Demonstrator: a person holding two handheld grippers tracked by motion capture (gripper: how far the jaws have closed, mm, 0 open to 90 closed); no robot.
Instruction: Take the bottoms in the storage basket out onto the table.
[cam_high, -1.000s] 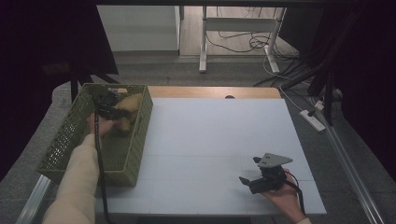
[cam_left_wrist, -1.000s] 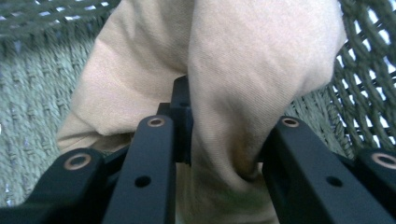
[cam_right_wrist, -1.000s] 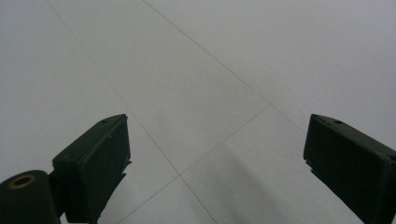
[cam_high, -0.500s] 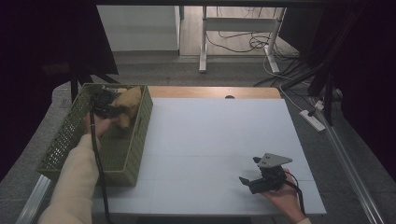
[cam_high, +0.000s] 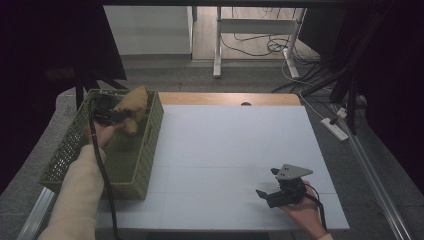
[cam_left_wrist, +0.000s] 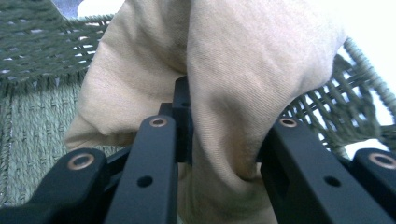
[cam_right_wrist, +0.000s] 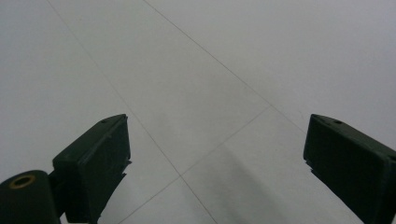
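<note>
High view: left gripper (cam_high: 116, 117) pinching crumpled tan cloth (cam_high: 134, 102) over green woven basket (cam_high: 145, 160) at worktop's (cam_high: 225, 145) left edge; right gripper (cam_high: 267, 196) resting near front right.
Left gripper view: fingers (cam_left_wrist: 154, 158) clamped on cloth fold.
Right gripper view: fingers (cam_right_wrist: 98, 158) spread wide, nothing between.

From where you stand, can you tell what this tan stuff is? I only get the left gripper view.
Observer: It is a tan cloth, bunched up and lifted above a green basket at the table's left edge.
Operator: Is it really gripped?
Observer: Yes, the left gripper is shut on a fold of it, with the rest hanging down.
Operator: And the other hand?
Observer: The right gripper rests low over the white table near the front right corner, jaws wide apart with nothing between them.
</note>
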